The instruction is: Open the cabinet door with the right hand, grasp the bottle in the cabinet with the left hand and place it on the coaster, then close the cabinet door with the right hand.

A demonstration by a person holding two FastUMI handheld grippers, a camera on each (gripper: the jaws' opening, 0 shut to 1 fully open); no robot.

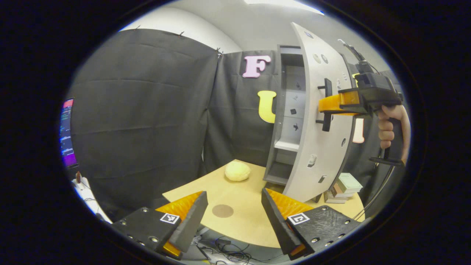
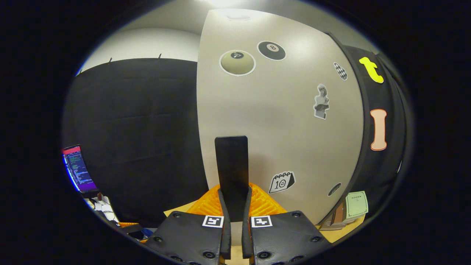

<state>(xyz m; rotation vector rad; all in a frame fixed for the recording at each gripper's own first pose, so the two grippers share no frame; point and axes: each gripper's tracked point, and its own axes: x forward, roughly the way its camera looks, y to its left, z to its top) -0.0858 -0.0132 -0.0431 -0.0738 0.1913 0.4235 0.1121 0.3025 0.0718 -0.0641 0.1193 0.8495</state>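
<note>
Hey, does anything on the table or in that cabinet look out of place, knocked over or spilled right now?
Nothing spilled or toppled. The white sticker-covered cabinet door stands partly open, the right gripper clamped on its black bar handle. Oddly, no bottle is visible on the shelves seen; the round brown coaster sits bare.

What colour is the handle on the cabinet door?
Black. The handle shows best in the right gripper view, against the light grey cabinet door.
</note>
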